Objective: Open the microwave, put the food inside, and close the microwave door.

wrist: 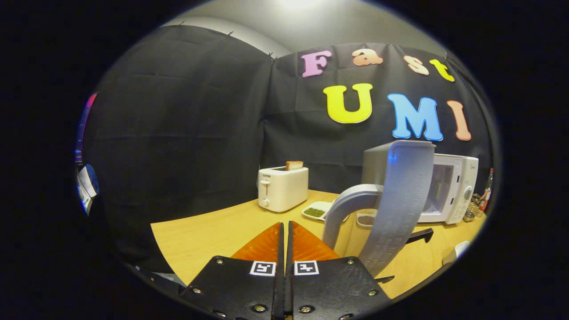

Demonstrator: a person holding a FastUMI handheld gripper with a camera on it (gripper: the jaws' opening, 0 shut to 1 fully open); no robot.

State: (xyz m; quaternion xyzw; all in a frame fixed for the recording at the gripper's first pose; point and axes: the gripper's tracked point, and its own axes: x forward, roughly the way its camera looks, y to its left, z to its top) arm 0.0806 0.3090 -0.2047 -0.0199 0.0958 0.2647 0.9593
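Microwave door stands open; food not yet fetched.
Jaws [285, 235] together, holding nothing, near the door [402, 200] of the microwave [453, 186]; next, probably grasp the dish [316, 210] on the counter [209, 231].

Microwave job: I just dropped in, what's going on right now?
The handheld gripper is shut with nothing between its fingers, hovering over the wooden table. The microwave door stands swung open, its handle just right of the fingertips. Two food dishes lie on the table beyond the fingers, not yet inside. A toaster with bread stands farther back.
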